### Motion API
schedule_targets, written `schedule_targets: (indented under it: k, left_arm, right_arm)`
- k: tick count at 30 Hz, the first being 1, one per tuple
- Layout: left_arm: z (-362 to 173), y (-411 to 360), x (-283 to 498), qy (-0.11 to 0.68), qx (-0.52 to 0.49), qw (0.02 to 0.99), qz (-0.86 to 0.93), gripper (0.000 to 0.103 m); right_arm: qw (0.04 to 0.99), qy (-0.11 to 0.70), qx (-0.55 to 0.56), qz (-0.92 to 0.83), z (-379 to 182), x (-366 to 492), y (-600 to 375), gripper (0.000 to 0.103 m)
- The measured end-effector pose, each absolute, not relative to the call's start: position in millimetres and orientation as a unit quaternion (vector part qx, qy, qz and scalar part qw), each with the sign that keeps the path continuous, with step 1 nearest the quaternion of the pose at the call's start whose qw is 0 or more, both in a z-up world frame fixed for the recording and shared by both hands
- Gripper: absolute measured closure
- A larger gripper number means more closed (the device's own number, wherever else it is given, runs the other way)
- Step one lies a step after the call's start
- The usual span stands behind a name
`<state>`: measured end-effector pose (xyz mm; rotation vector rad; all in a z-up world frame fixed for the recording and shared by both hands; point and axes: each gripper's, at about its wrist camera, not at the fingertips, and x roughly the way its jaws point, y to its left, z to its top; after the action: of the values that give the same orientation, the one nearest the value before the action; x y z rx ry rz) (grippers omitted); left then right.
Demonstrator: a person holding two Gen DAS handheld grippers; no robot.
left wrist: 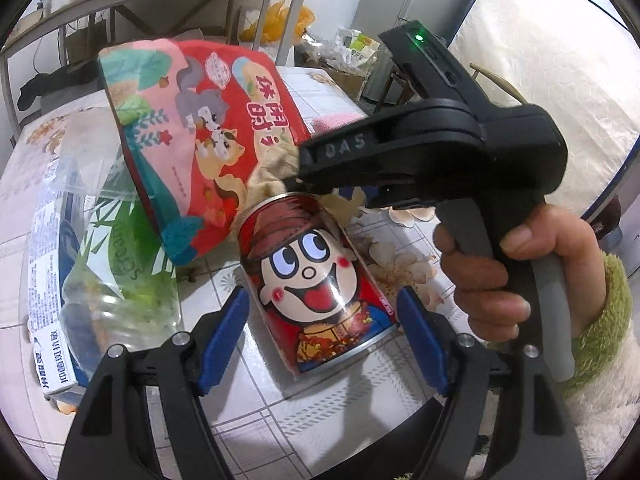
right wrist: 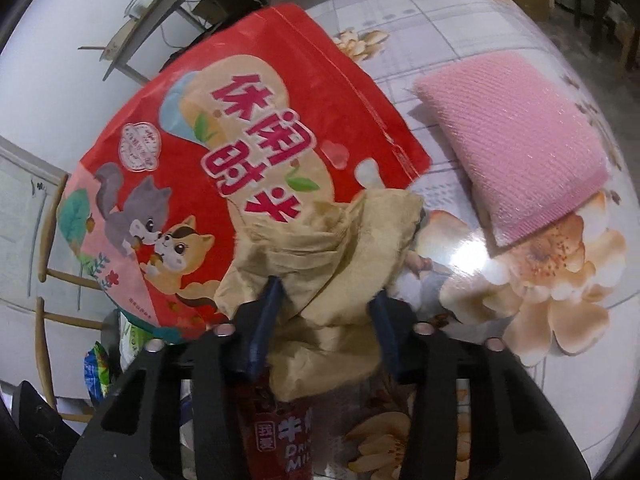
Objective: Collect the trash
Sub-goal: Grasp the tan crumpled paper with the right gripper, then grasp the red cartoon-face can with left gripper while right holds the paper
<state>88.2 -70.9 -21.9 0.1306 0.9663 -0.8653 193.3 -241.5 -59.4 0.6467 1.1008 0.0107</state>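
Observation:
A red cartoon-face drink can (left wrist: 316, 280) stands on the flowered table, between the open blue fingers of my left gripper (left wrist: 322, 336), which do not touch it. My right gripper (right wrist: 324, 330) is shut on a crumpled beige paper (right wrist: 332, 256) just above the can's top (right wrist: 280, 432). In the left wrist view the right gripper's black body (left wrist: 432, 152) hangs over the can, with the paper (left wrist: 276, 176) at its tips. A red and pink snack bag (left wrist: 192, 140) leans behind the can and shows in the right wrist view (right wrist: 224, 160).
A clear plastic bag with a green wrapper (left wrist: 120, 272) and a blue and white box (left wrist: 52, 320) lie left of the can. A pink cloth (right wrist: 516, 140) lies on the table (right wrist: 540, 272) at the right. A metal shelf (left wrist: 160, 4) stands behind the table.

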Motion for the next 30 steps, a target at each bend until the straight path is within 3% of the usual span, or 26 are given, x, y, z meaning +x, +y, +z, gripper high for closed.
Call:
schedule_targets:
  k: [8,11,30]
  left_arm:
    - [-23,-74,108,0.472,0.035,0.787,-0.397,0.029]
    - [-22,-78,114,0.479,0.027,0.784,-0.393,0.029]
    - [-41,-107,146,0.540,-0.013,0.752,-0.379,0.031]
  right_arm:
    - [0.796,0.509,0.328,-0.001,-69,167,-260,0.093]
    - [0.796,0.506,0.332,-0.003,-71,159,-265,0.097]
    - [0.794,0.492,0.358,0.003,-77,76,-300,0.100]
